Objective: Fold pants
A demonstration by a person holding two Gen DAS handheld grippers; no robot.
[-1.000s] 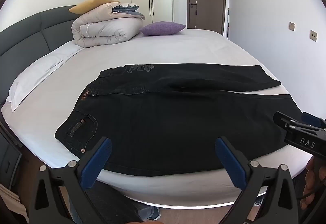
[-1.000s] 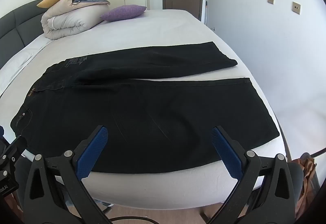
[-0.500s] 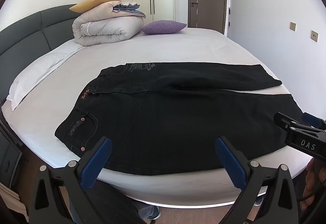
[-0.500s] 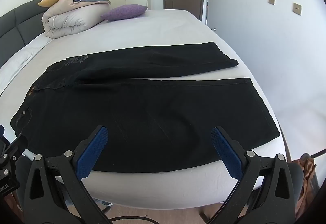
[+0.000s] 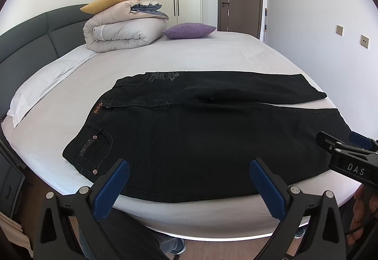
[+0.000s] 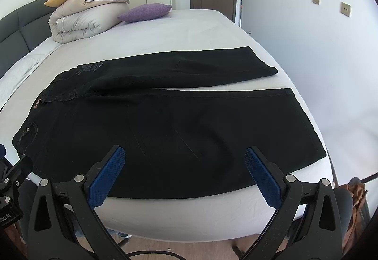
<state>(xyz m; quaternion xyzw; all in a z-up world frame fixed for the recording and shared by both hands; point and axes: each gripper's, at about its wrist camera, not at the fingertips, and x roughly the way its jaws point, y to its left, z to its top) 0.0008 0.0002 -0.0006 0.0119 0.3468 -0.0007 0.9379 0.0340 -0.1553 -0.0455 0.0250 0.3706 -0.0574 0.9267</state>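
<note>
Black pants (image 5: 200,127) lie flat on the white bed (image 5: 189,57), waist to the left, both legs stretched to the right with a narrow gap between them; they also show in the right wrist view (image 6: 170,123). My left gripper (image 5: 189,170) is open and empty, above the bed's near edge by the waist end. My right gripper (image 6: 184,158) is open and empty, above the near edge by the near leg. The right gripper's body shows at the right of the left wrist view (image 5: 349,160).
A folded duvet (image 5: 122,28) with a yellow cushion and a purple pillow (image 5: 189,30) sit at the bed's far end by the dark headboard (image 5: 28,47). A white pillow (image 5: 45,85) lies at the left. Wall is close on the right; wooden floor below.
Both views have shifted very slightly; the pants lie unchanged and both grippers stay open.
</note>
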